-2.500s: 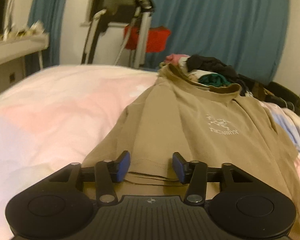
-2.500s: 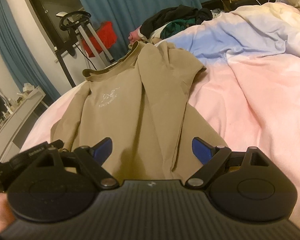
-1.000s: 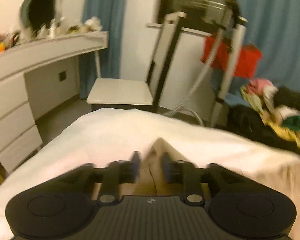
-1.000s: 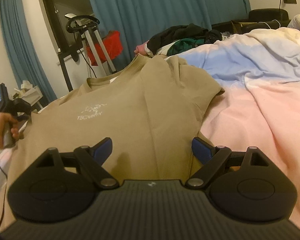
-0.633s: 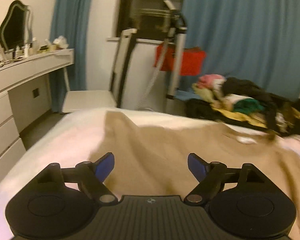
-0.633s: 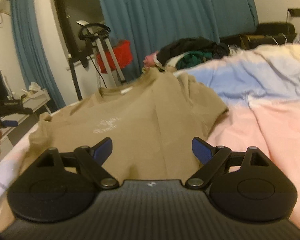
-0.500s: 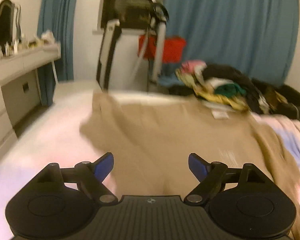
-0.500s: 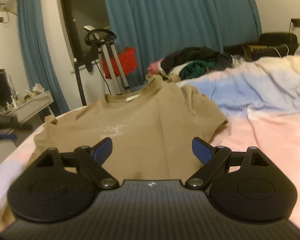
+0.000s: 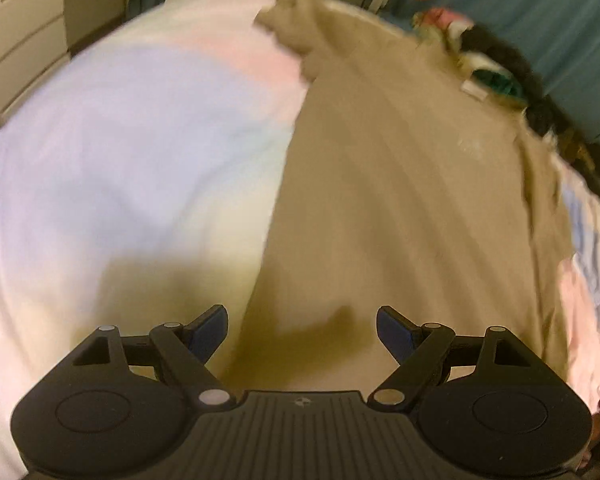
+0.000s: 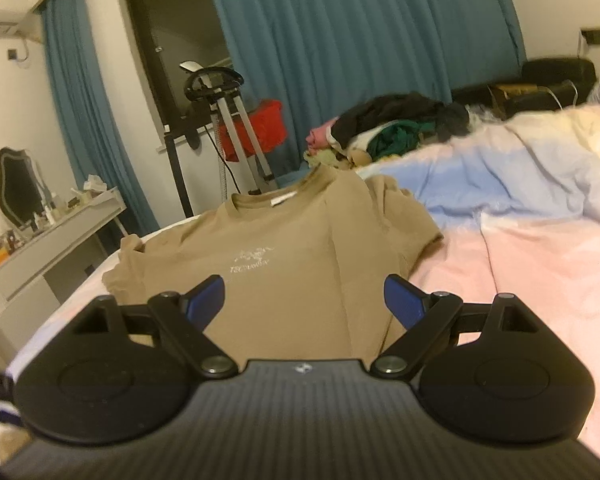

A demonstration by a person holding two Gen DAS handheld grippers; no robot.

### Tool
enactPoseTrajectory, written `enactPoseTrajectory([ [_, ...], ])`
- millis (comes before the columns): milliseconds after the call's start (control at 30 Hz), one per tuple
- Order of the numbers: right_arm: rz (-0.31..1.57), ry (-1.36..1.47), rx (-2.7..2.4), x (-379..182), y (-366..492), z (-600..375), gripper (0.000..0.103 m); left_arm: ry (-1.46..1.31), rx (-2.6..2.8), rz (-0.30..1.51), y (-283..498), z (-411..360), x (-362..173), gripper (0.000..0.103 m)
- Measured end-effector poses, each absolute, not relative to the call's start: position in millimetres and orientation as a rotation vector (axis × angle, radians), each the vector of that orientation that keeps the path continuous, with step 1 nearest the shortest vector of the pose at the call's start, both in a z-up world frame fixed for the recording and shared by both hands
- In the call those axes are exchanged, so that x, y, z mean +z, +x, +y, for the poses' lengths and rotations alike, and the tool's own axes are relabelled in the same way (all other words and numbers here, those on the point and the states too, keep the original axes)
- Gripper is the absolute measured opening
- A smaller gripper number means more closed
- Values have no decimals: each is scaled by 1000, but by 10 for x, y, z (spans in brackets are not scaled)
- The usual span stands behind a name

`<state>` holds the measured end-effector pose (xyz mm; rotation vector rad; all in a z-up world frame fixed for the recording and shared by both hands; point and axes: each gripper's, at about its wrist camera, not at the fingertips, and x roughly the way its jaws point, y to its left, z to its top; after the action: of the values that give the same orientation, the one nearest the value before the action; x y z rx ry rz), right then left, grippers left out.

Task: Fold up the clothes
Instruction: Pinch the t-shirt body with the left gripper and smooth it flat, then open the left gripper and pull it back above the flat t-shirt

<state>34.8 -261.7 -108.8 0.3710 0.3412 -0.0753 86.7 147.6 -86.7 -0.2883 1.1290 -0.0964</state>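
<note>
Pastel bed cover [image 10: 540, 264], 1 tan T-shirt [image 10: 292, 248] flat, 1 clothes heap [image 10: 392, 124] behind, both hand-held grippers, left [image 9: 302, 330] & right [image 10: 304, 300], released, empty.

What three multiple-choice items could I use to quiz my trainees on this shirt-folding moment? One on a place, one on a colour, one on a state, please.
1. Where does the tan T-shirt lie?
A. On a chair
B. Spread on the bed cover
C. On the floor

2. What colour are the curtains?
A. Blue-teal
B. Yellow
C. White

3. How does the left claw stand?
A. Shut on a sleeve
B. Shut on nothing
C. Open, gripping nothing

Answers:
1 B: the shirt lies chest-print up on the pink and blue cover.
2 A: teal drapes hang behind the clothes pile.
3 C: its blue pads stand wide apart above the shirt, having just opened, with no cloth pinched.
</note>
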Motion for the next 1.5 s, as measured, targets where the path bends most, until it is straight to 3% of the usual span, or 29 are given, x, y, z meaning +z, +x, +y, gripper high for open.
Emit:
enactPoseTrajectory([
  [433,401,398,-139,-1201,265,-2744,88,-313,-73,1198,415,1675,-919,74],
  [500,404,404,-146,-1199,246,-2757,88,-315,-91,1204,350,1686,-895,66],
  [733,389,397,-142,-1159,207,-2743,88,-261,-174,1228,183,1657,-735,8],
  [833,388,393,-134,-1155,202,-2732,88,-220,-190,1216,158,1692,-569,4],
  [1233,383,415,-120,-1137,226,-2720,88,-64,-107,1230,53,1918,-155,8],
  [1300,384,408,-117,-1130,214,-2706,88,-49,-108,1211,-11,1701,-110,19],
  [1367,379,407,-114,-1112,206,-2697,88,-22,-115,1168,-53,1666,34,44],
  [1400,376,408,-112,-1103,203,-2693,88,-12,-119,1137,-73,1654,122,48],
  [1500,366,410,-108,-1076,208,-2681,88,12,-132,973,-124,1616,505,74],
])
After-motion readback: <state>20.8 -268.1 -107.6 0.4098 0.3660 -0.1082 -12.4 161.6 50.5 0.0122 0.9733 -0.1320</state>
